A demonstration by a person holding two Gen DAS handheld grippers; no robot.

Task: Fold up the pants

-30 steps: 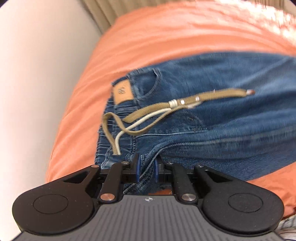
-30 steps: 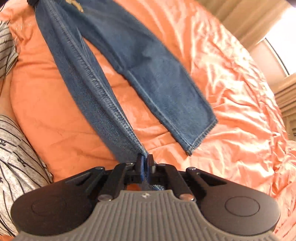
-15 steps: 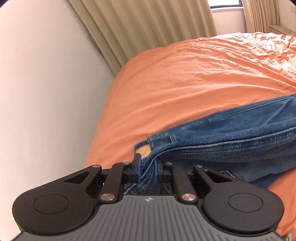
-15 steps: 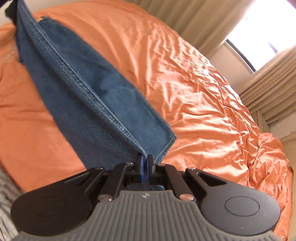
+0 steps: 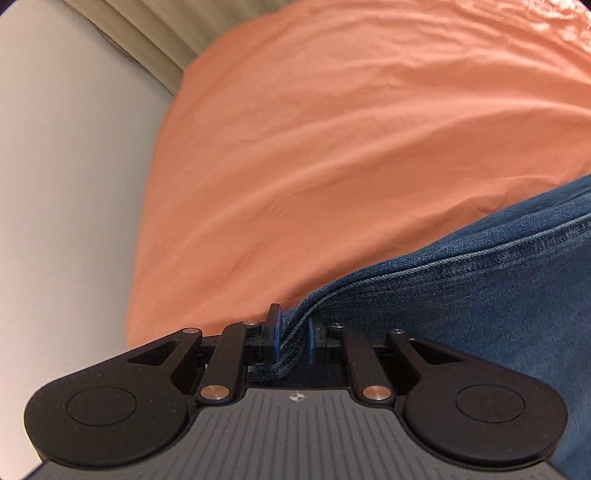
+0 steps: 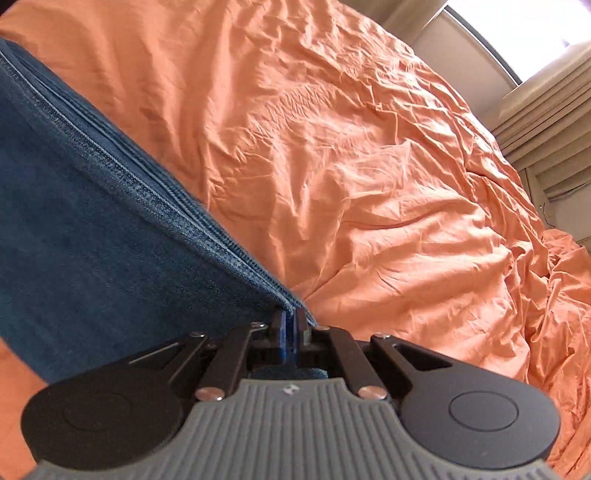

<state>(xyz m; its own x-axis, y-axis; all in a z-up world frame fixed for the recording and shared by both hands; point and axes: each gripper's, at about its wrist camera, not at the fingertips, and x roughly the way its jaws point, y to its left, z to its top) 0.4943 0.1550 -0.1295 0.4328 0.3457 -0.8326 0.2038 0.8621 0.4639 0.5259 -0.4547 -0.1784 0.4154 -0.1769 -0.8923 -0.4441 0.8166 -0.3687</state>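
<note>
The left tool (image 5: pixel 291 334) is clamped on a bunched edge of the jeans (image 5: pixel 480 295). The right tool (image 6: pixel 290 326) is clamped on their stitched seam. The jeans (image 6: pixel 85 236) stretch over the orange bed (image 6: pixel 369 166). Beige curtains (image 5: pixel 147 33) hang beyond the bed.

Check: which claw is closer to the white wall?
Left. The left claw, shut on the jeans, has the white wall close on its left; the right claw grips the jeans over the bedspread, wall not in view.
</note>
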